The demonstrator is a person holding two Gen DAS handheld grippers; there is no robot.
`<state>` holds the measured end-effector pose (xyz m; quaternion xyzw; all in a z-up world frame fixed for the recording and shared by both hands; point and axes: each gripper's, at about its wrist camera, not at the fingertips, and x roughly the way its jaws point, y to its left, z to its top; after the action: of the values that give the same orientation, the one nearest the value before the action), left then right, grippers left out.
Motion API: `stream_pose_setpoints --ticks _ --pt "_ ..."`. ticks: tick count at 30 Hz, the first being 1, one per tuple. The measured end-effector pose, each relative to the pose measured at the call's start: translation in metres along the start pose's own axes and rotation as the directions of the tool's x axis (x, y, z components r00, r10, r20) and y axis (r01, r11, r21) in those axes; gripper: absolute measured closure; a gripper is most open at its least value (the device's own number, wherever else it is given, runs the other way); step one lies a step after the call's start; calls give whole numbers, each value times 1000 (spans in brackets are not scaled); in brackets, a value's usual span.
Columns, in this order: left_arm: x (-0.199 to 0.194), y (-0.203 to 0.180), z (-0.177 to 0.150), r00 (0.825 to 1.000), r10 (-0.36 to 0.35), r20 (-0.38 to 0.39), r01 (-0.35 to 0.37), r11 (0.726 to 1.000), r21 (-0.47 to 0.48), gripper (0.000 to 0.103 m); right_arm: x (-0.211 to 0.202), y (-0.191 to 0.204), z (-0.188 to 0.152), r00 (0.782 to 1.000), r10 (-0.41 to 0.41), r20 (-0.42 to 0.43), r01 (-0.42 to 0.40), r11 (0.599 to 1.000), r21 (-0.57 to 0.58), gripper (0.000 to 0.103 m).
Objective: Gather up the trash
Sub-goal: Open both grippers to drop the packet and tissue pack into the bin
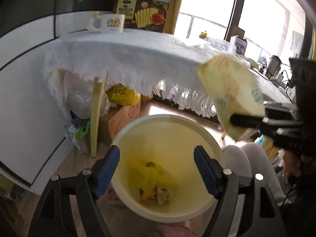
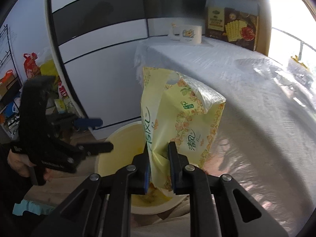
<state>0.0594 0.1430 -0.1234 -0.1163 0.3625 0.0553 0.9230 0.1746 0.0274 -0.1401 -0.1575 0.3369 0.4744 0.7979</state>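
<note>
Now my right gripper pinching yellow floral plastic tissue wrapper, held above round cream plastic bin beside desk edge. My left gripper spread, empty, over bin. Crumpled yellow bag already inside; wrapper not yet dropped.

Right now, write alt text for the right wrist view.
The right gripper pinches an empty yellow floral tissue wrapper above a pale yellow waste bin. The left gripper hangs open at left; behind, a white-clothed table holds a mug and cracker box.
</note>
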Motion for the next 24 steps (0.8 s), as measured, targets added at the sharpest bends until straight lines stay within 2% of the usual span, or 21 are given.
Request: stream_pose_setpoints --ticks 3,5,7,10,16,24 --pt "-10 8 2 1000 10 24 -10 1000 -18 25 10 5 1 1000 16 -18 -16 1000 -13 84" --pt "-16 14 3 999 20 37 -19 999 -27 26 17 12 0 999 30 -35 -30 999 -23 78" --pt "-21 16 5 998 42 53 -41 999 -27 26 21 16 0 999 32 -42 -33 999 -35 65" --pt "-29 19 6 995 59 76 -56 998 -42 26 23 23 -2 998 45 -50 -48 998 -46 53" --pt "-38 24 8 992 76 98 -70 995 -65 26 17 25 -3 998 35 -51 -38 998 -52 50" --pt "-39 11 12 991 76 106 -71 996 -52 26 -1 18 -9 1000 9 -26 -10 999 -36 49"
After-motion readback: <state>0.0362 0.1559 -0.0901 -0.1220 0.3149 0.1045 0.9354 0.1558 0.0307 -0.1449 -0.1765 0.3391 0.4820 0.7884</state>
